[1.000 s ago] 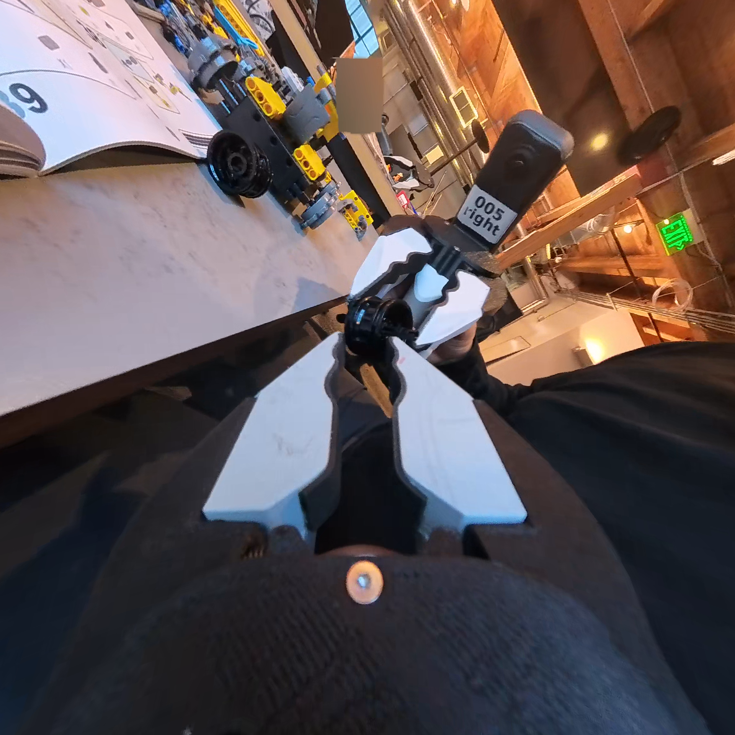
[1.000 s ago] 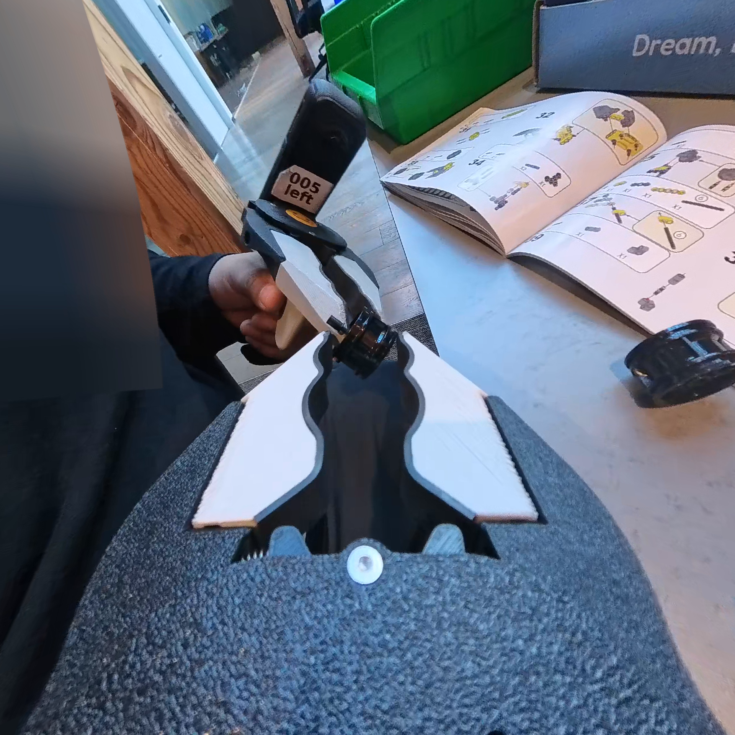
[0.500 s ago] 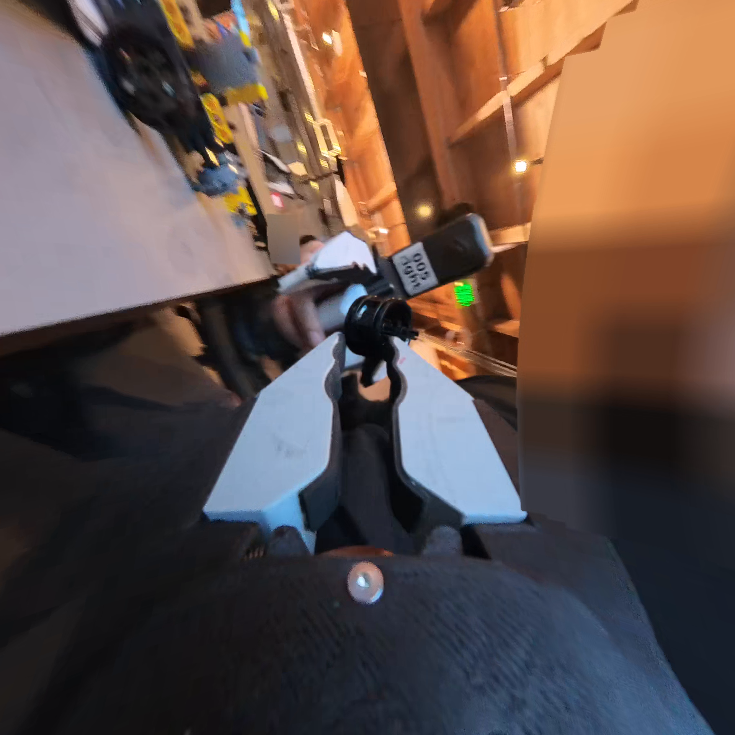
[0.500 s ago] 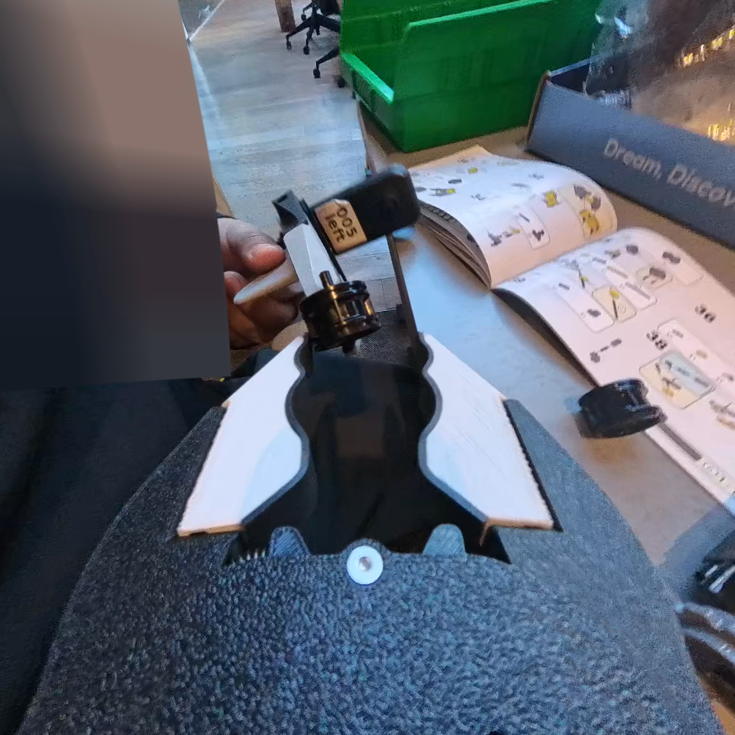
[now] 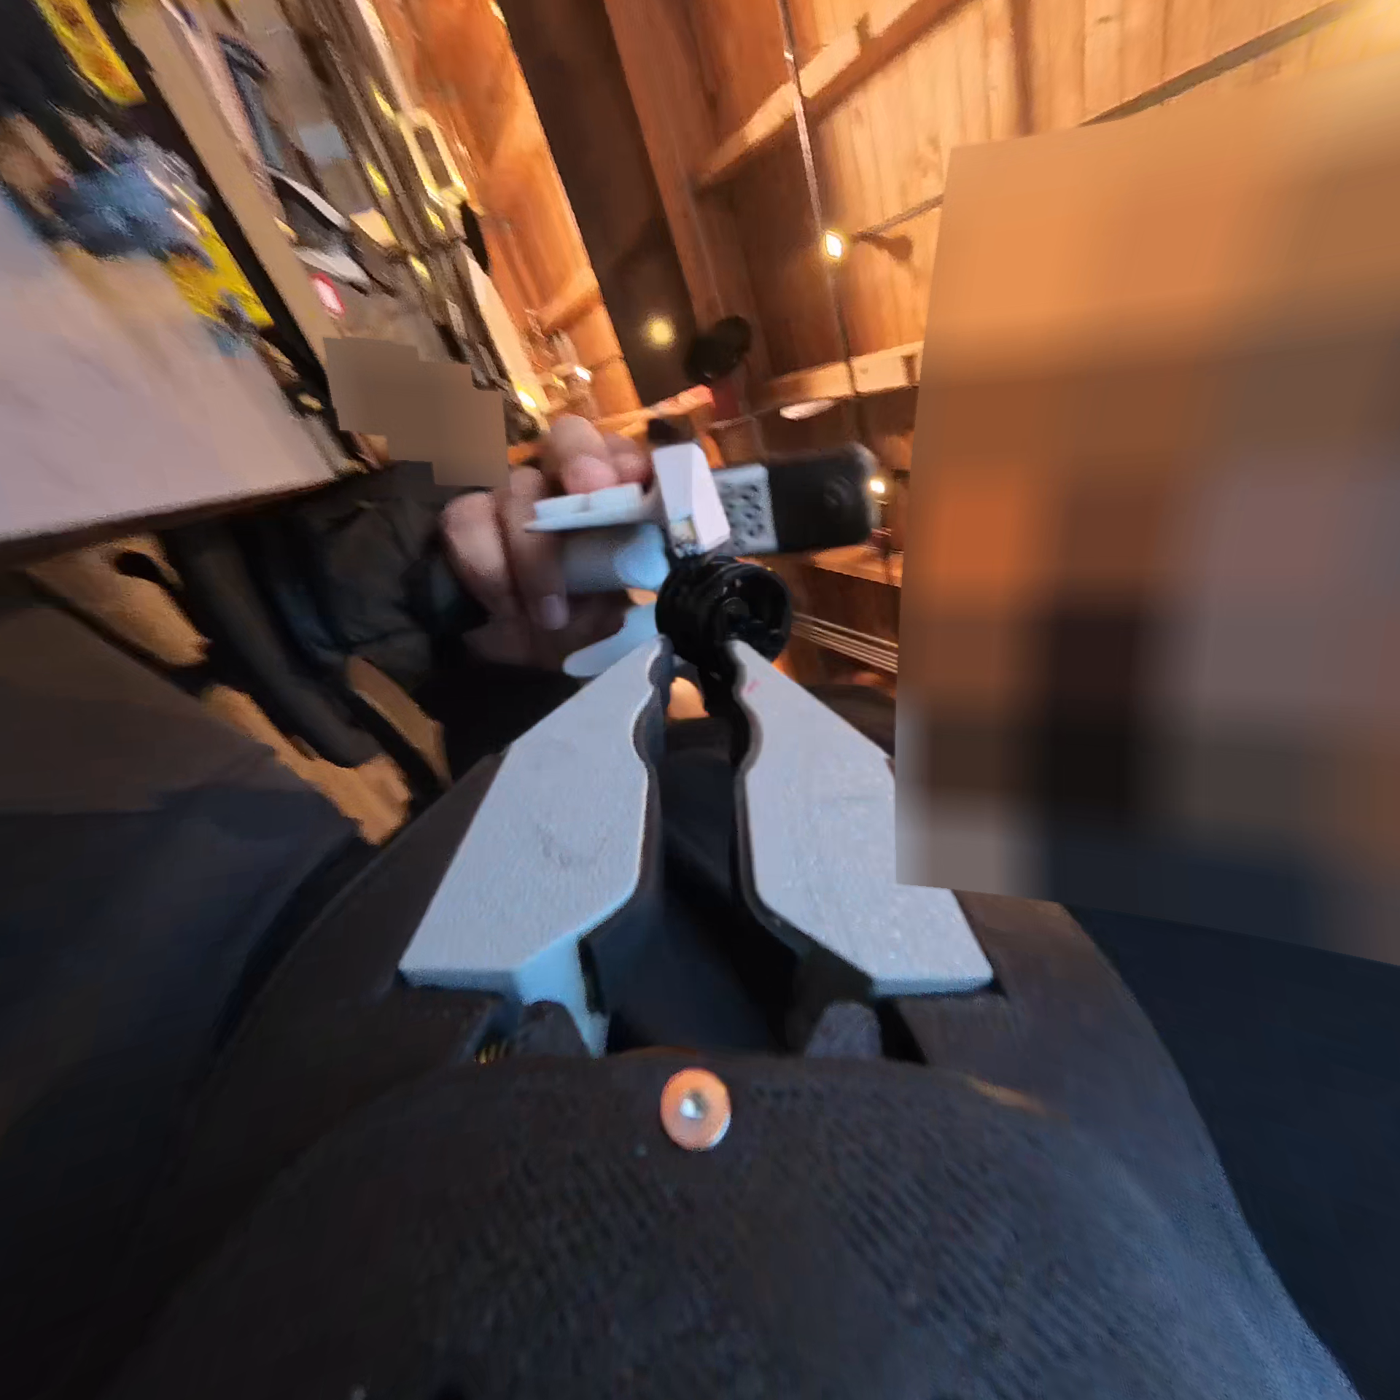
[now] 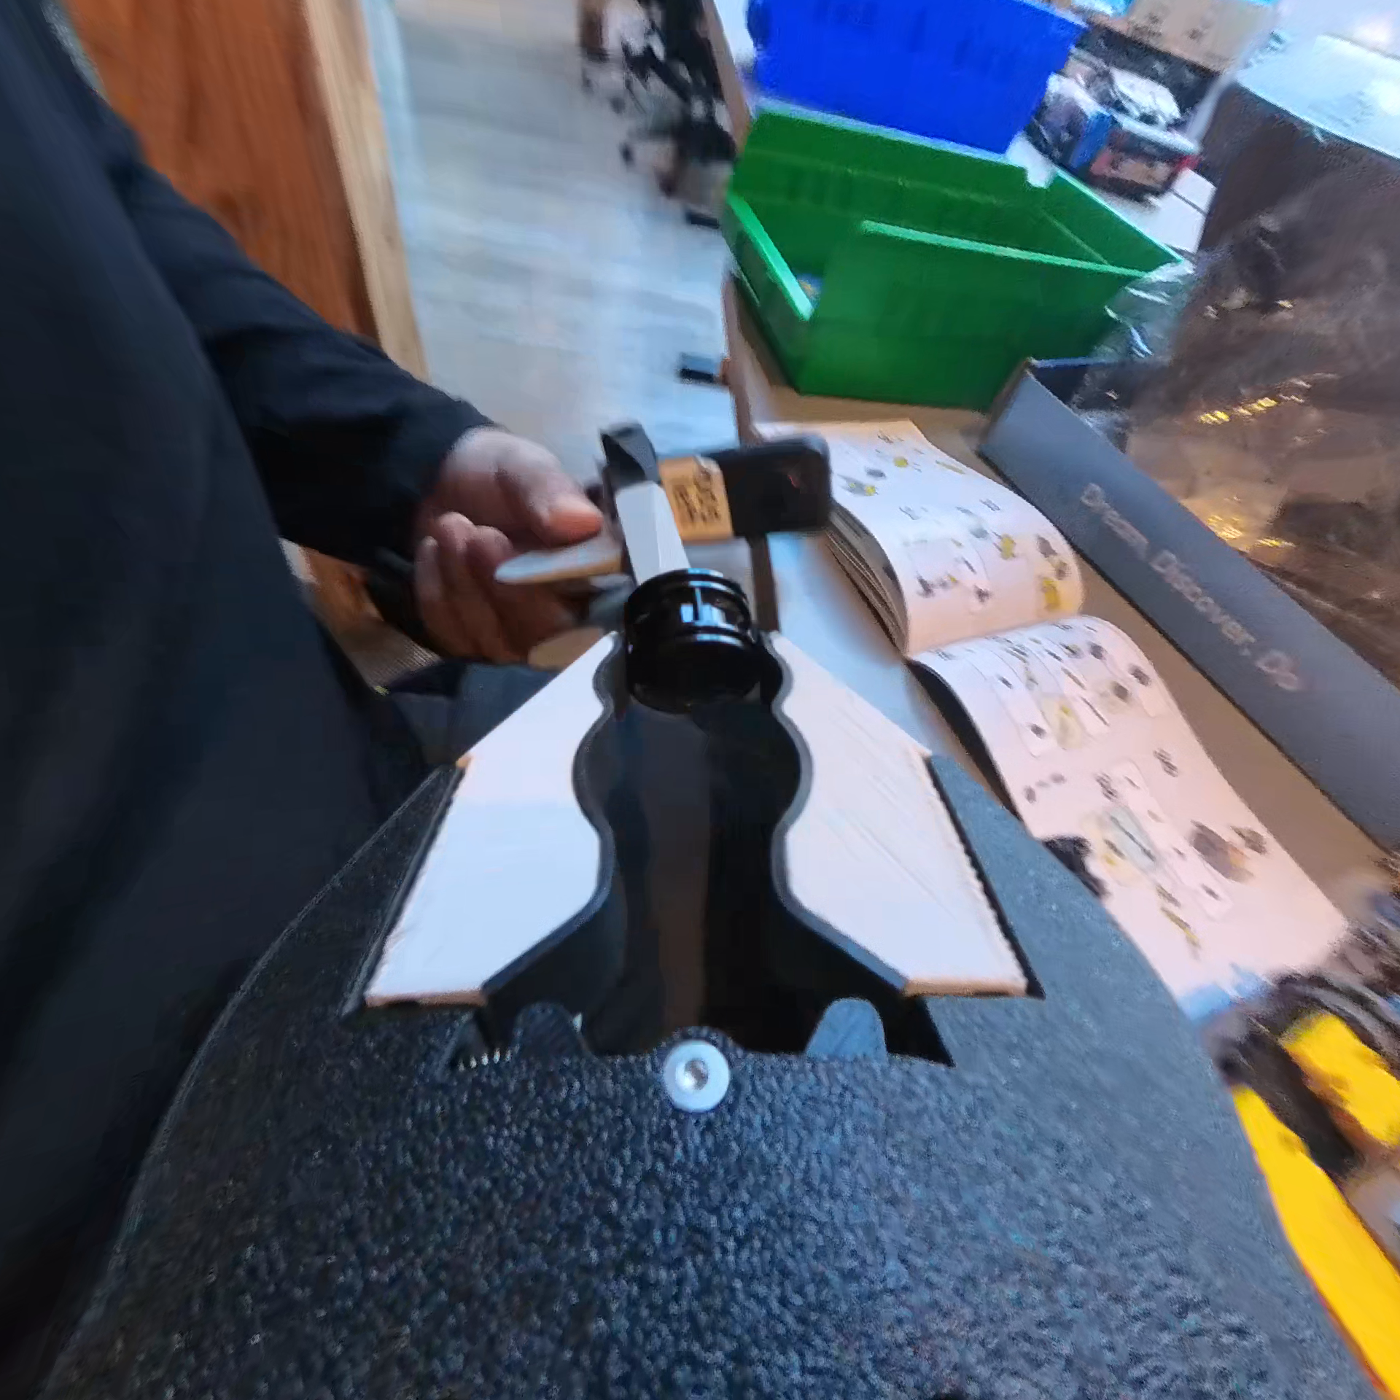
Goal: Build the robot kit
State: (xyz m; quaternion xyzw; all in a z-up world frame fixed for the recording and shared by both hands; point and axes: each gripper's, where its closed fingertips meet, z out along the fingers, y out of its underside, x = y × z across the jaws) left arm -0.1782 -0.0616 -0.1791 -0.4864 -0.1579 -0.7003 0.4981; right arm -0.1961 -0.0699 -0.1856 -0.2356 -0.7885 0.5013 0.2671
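A black wheel hub (image 5: 727, 602) with a thin black pin is held in the air between both grippers, off the table's edge. My left gripper (image 5: 701, 651) is shut on the pin, with the hub just past its tips. In the right wrist view the hub (image 6: 689, 667) sits between the tips of my right gripper (image 6: 693, 644), which is shut on its sides. The left gripper's white finger (image 6: 648, 523) reaches the hub from behind, turned on its side. The right gripper's finger (image 5: 685, 492) comes at the hub from above, held by a hand (image 5: 515, 560).
An open instruction booklet (image 6: 985, 545) lies on the table right of the grippers. Behind it stand a green bin (image 6: 909, 303), a blue bin (image 6: 909, 68) and a dark grey box (image 6: 1182, 576). Blurred yellow and black pieces (image 6: 1333, 1060) lie at lower right. The table edge (image 5: 151, 454) is at left. My two grippers' fingertips are within a few centimetres of each other.
Both grippers have swung round with the hub between them. The right gripper's jaws spread half a second ago and now sit narrow on the hub. The left gripper kept its hold.
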